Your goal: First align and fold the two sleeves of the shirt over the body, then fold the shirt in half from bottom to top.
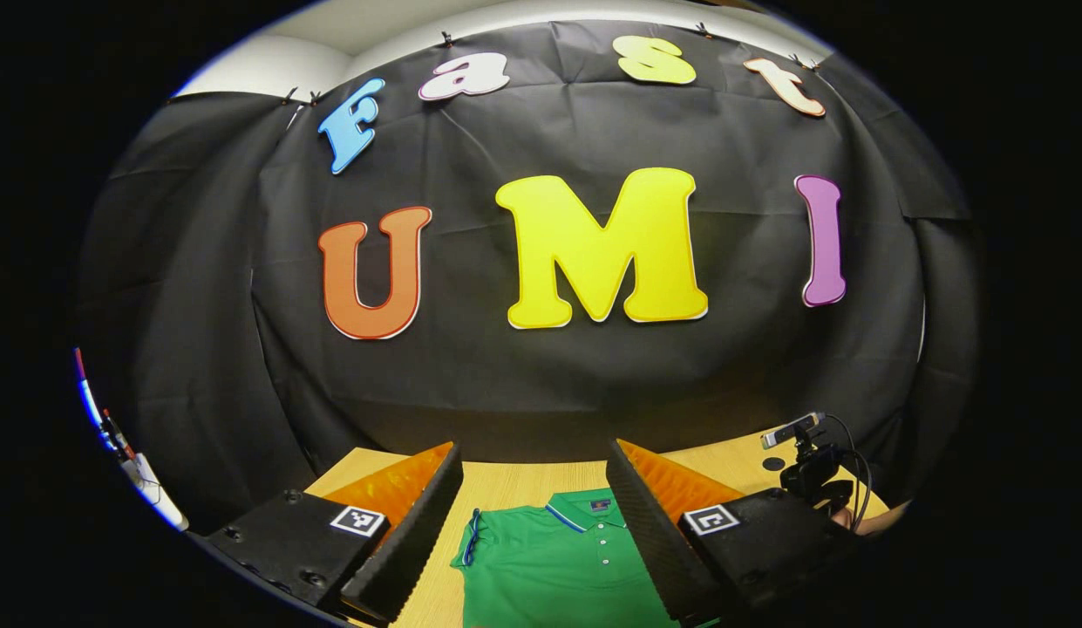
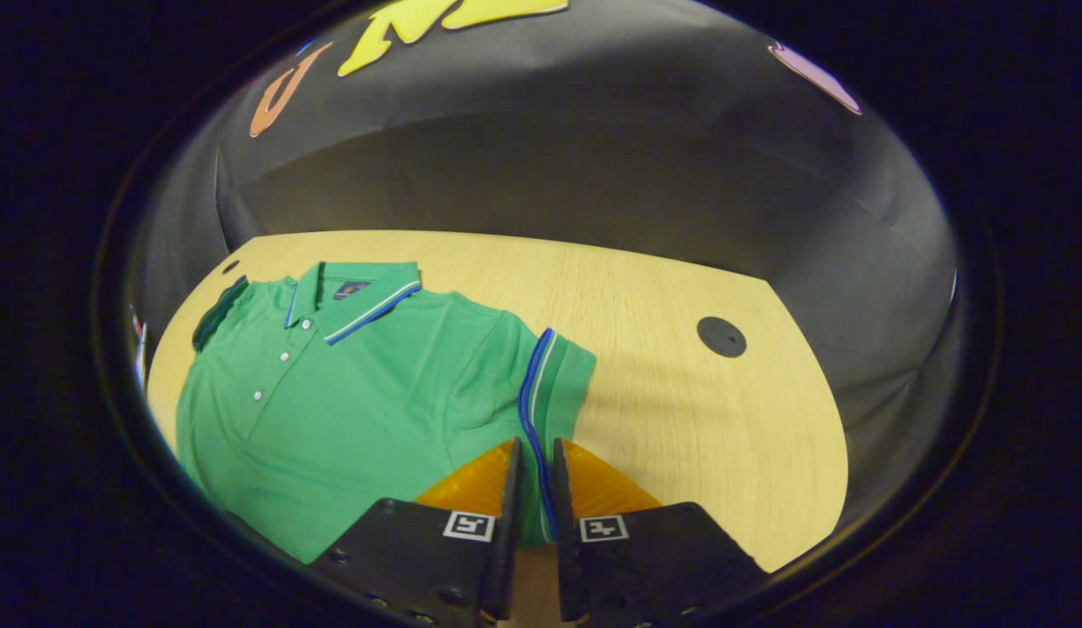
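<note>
Wooden table point(image 2: 680, 410) bears one shirt point(image 2: 349, 410), sleeve point(image 2: 549, 384) jaw-pinched.

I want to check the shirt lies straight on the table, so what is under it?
The green shirt lies flat on the wooden table; bare wood shows around it. Whatever lies beneath the cloth is covered. The right gripper pinches the sleeve.

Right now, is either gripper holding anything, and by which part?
The right gripper pinches the green shirt by its striped sleeve cuff. The left gripper is open, holding nothing.
</note>
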Demonstrator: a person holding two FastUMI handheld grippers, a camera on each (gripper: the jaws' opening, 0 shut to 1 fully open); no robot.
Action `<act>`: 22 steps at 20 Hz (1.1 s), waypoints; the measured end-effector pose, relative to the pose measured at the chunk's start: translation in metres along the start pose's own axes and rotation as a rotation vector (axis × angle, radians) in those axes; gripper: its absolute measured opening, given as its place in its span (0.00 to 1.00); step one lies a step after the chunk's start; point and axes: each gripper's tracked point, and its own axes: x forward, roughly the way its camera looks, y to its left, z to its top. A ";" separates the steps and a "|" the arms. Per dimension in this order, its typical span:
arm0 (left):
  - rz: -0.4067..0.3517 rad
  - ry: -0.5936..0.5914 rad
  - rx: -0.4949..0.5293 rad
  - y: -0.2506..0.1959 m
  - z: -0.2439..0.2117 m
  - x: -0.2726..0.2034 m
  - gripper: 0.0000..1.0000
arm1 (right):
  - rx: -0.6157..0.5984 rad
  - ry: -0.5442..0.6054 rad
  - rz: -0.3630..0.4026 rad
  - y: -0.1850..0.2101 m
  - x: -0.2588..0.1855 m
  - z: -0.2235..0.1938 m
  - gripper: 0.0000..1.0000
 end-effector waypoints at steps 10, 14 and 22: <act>-0.002 0.002 -0.019 0.012 -0.002 -0.004 1.00 | 0.146 -0.040 -0.001 -0.007 -0.030 0.027 0.00; 0.011 -0.008 -0.032 0.023 -0.001 -0.010 1.00 | 0.174 -0.075 0.028 0.018 -0.050 0.057 0.00; 0.098 -0.003 -0.050 0.072 -0.006 -0.030 1.00 | 0.132 -0.057 0.099 0.124 -0.048 0.080 0.00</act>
